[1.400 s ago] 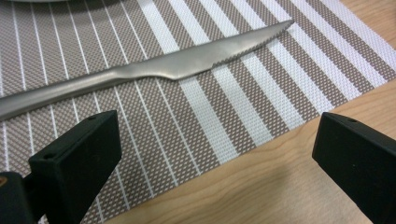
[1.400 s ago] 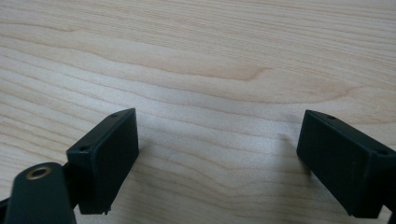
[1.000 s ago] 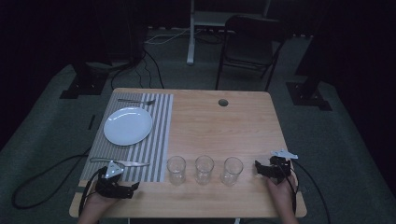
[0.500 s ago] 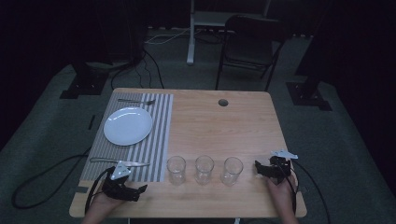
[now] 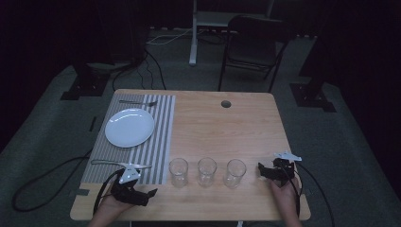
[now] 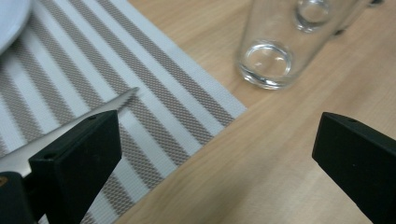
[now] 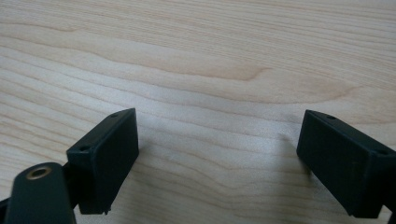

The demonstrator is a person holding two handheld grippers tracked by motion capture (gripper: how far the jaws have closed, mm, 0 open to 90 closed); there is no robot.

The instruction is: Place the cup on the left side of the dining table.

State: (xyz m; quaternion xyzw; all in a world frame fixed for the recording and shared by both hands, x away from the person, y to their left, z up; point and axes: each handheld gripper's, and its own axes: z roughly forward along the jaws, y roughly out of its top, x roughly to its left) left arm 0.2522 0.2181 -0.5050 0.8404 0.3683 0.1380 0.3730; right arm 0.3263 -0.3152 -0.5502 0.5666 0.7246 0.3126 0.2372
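Left hand-held gripper (image 6: 215, 158) wide open and empty, knife (image 6: 70, 123) beside one jaw, nearest glass (image 6: 268, 44) just ahead.

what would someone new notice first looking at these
Three clear drinking glasses stand in a row at the near middle of the wooden table. A white plate lies on a striped placemat at the left. The left gripper and right gripper, both open, flank the glasses.
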